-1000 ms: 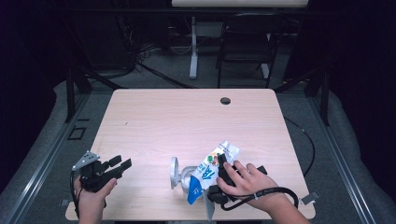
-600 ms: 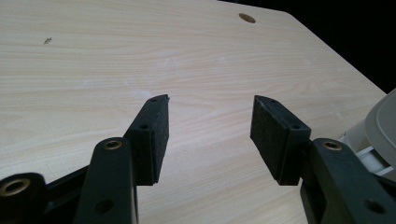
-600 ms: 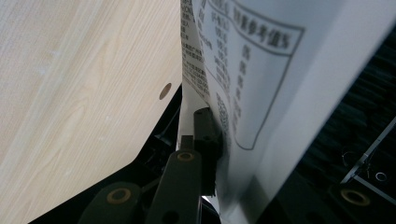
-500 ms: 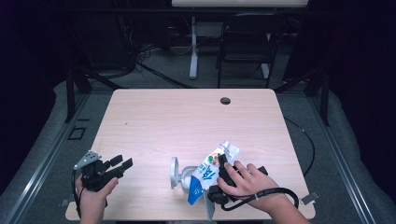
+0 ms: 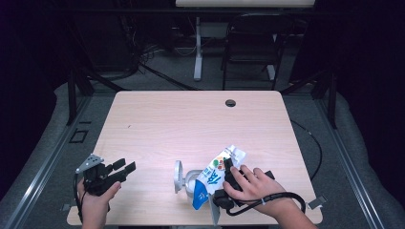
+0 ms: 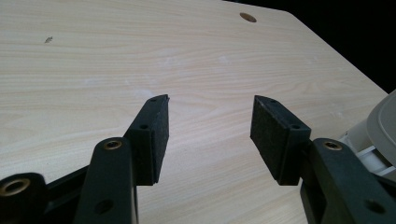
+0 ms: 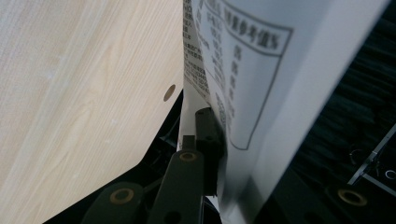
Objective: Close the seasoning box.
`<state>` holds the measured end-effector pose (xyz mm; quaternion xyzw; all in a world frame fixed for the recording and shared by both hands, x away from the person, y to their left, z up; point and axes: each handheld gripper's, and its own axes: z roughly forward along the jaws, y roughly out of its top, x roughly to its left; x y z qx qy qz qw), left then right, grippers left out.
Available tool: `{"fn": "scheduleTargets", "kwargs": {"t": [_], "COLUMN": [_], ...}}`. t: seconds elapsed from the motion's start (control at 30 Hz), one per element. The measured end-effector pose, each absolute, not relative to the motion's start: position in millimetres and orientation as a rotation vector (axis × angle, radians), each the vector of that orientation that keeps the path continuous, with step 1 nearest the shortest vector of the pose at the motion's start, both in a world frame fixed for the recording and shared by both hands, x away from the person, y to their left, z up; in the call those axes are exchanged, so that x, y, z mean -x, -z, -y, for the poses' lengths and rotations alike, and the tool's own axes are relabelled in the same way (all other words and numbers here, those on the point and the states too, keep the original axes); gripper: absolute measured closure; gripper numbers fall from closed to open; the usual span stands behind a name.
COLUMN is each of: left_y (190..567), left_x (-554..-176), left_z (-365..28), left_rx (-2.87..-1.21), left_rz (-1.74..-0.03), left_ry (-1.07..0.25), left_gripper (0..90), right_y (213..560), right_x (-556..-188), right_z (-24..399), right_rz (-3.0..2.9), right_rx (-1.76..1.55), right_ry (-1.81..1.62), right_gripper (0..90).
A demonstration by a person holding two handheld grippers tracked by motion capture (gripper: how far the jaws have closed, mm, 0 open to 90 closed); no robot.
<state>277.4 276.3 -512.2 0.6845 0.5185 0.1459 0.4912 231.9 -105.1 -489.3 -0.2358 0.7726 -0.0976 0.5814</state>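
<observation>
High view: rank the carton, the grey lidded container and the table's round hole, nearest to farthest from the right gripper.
1. carton: clamped in the right gripper.
2. grey lidded container: just left of the carton.
3. round hole: far edge of the table.

Dark lab: lone table (image 5: 157,124), cables (image 5: 313,143)

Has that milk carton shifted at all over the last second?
No. In the high view the carton sits as before, tilted beside the small metal cup, equally far below the table's cable hole, with the right gripper clamped on it.
</observation>
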Motion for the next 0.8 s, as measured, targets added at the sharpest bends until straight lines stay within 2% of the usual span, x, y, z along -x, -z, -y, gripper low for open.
{"fn": "scheduleTargets", "kwargs": {"t": [0.8], "left_y": [513.5], "left_x": [-277.8], "left_z": [-276.3], "left_rx": [-1.663], "left_rz": [-1.263], "left_ry": [-0.358], "left_gripper": [47.5], "right_y": [490.9], "right_x": [-230.3], "right_z": [110.3], "right_rz": [-1.855], "right_rx": [0.47], "right_ry": [0.148], "right_gripper": [87.5]}}
